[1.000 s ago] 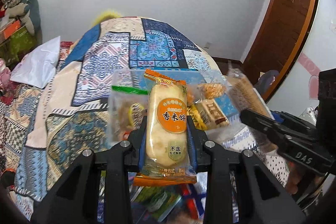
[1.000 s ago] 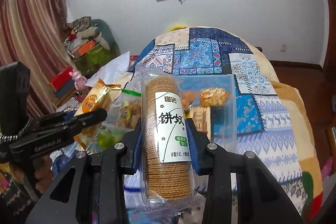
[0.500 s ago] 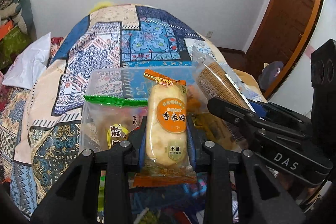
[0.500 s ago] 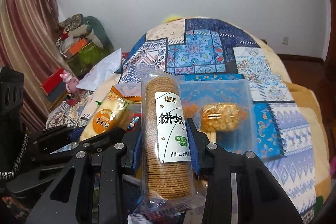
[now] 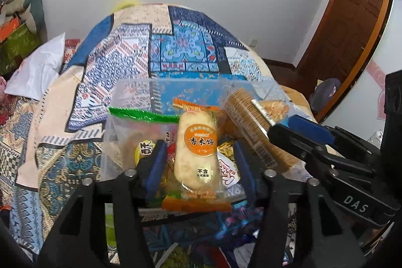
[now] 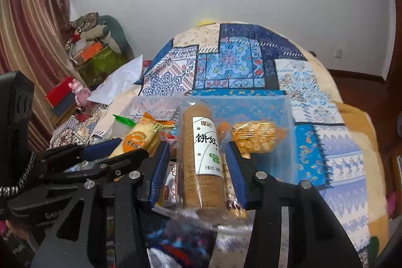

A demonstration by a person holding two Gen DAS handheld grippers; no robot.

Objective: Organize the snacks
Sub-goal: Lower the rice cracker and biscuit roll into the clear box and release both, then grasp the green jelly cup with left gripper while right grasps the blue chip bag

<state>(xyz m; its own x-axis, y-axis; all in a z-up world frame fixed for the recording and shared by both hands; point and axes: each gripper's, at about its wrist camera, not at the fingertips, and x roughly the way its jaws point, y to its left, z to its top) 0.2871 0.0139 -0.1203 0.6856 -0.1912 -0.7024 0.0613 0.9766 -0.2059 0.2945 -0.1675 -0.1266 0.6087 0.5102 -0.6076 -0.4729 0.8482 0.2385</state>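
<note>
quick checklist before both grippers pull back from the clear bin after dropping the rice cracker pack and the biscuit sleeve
1. Left gripper released: ok, jaws stand apart with gaps either side of the rice cracker pack.
2. Right gripper released: ok, jaws stand clear of the biscuit sleeve.
3. Rice cracker pack settled in the clear bin: cannot tell, it lies on other snacks and its lower end sits near the front rim.
4. Biscuit sleeve fully inside the bin: cannot tell, its near end is blurred.
5. Grippers clear of each other: not ok, they sit close side by side.
6. Popcorn ball pack undisturbed: ok, beside the sleeve.
</note>
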